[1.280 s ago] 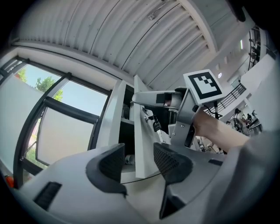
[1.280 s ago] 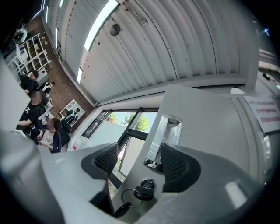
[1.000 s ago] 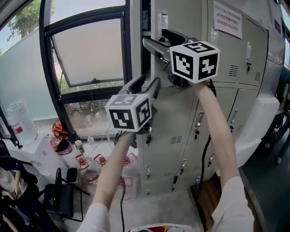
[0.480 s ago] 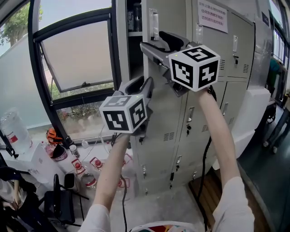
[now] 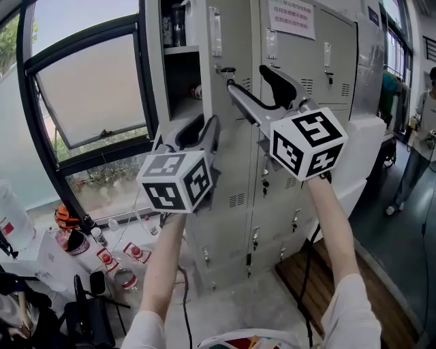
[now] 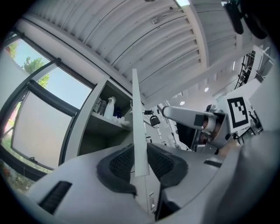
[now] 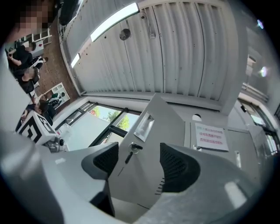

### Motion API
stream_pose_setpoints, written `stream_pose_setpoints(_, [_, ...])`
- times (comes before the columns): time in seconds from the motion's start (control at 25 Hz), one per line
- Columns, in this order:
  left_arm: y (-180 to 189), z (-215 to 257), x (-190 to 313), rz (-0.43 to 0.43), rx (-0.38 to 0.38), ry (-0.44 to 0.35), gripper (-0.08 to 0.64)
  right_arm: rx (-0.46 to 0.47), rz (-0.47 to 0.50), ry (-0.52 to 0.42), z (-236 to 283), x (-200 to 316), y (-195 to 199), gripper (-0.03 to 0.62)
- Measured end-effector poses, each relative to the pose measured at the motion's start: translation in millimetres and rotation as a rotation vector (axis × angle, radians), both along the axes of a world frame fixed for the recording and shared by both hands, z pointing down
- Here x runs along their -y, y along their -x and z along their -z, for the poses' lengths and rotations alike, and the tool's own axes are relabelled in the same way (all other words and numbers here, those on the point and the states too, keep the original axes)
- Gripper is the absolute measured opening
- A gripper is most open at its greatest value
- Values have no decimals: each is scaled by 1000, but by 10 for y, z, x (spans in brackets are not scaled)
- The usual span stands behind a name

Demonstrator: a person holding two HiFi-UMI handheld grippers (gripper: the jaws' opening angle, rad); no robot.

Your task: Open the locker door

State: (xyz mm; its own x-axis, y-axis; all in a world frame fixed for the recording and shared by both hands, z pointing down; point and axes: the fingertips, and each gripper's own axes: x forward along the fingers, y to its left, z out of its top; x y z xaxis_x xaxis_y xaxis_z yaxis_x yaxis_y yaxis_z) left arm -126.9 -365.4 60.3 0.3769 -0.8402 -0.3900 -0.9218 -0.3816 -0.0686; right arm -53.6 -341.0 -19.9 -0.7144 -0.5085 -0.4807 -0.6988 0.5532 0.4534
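Note:
The top grey locker door [image 5: 228, 41] stands partly open, hinged on its right, with a key [image 5: 225, 70] in its lock. My left gripper [image 5: 197, 129] is shut on the door's free edge near its lower corner. In the left gripper view both pads [image 6: 120, 162] press on the thin door edge [image 6: 138, 127]. My right gripper [image 5: 248, 78] stands open in front of the door's face and holds nothing. In the right gripper view the key [image 7: 132, 149] shows beyond the gap between the jaws. Bottles [image 5: 178, 24] stand on the shelf inside.
Further closed lockers [image 5: 327, 68] fill the wall to the right, with a paper notice [image 5: 291, 17] on one. A tilted window [image 5: 88, 88] is to the left. Water bottles [image 5: 116, 262] and a black case [image 5: 88, 313] lie on the floor below. A person [image 5: 422, 136] stands far right.
The left jaws have closed on the door's edge. The door has swung wider and more of the compartment shows. The right gripper has drawn back from the door.

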Motion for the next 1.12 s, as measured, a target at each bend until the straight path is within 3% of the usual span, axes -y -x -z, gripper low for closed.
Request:
stream_pose_setpoints(0.16, [-161,40,34,-30,6,-9,98,33,-73,-4,-134,76,-286,209])
stream_pose_setpoints(0.24, [-253,50,28,-50,4,-14,98,67,-96,-4,-166,73,-416,134])
stream_pose_setpoints(0.32, [-329,41,-25,-68,5,-24,98,107,-117,-7,-203,8,-515,13])
stream_pose_setpoints(0.36, [-360,34,-56,-74,7,-32,98,123,-125,-9,-222,-32,-552,3])
stream_pose_setpoints(0.6, [-524,9,-145,-104,1,-57,98,152,-132,0,-336,-192,-684,3])
stream_pose_setpoints(0.88, [-787,44,-161,-163,-6,-70,100,101,-155,9,-513,-253,-719,3])
stream_pose_setpoints(1.12, [-1085,19,-116,-233,-2,-71,100,116,-170,22,-603,-241,-882,3])
